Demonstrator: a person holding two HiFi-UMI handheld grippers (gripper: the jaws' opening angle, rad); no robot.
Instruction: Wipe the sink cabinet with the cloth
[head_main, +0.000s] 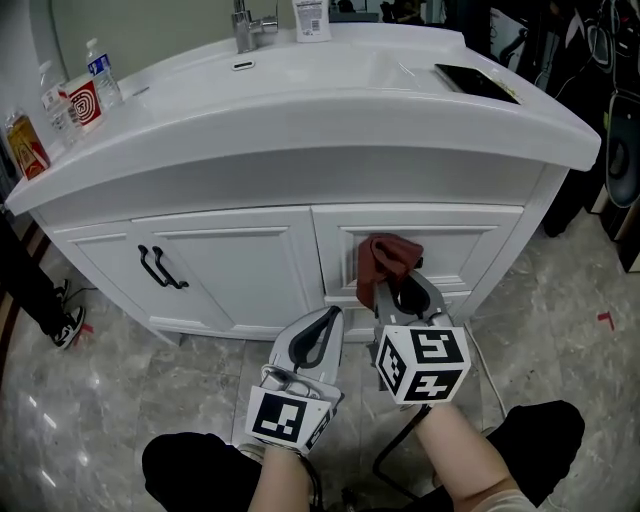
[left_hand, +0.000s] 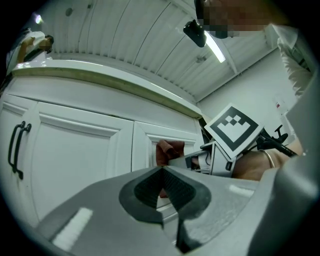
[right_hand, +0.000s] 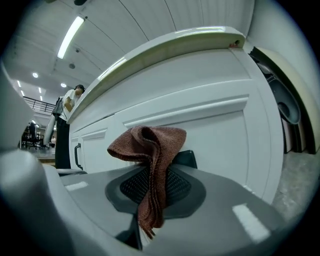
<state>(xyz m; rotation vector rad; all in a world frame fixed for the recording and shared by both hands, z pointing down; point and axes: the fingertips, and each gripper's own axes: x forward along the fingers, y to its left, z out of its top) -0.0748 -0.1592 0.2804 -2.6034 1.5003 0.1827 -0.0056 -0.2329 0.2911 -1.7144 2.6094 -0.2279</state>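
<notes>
Brown cloth (head_main: 385, 258), just one, hangs clamped in right claw (head_main: 400, 290); left claw (head_main: 335, 314) closed, empty.

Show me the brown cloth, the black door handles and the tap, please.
cloth (right_hand: 152, 145): right gripper view, on its bunched upper fold.
door handles (head_main: 160, 270): head view, midway along the pair.
tap (head_main: 243, 30): head view, on its upright stem.

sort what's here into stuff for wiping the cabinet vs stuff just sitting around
For the job: cloth, right claw shut on it, sink cabinet.
Just about: water bottle, red packet, faucet, left claw, shut and empty.
</notes>
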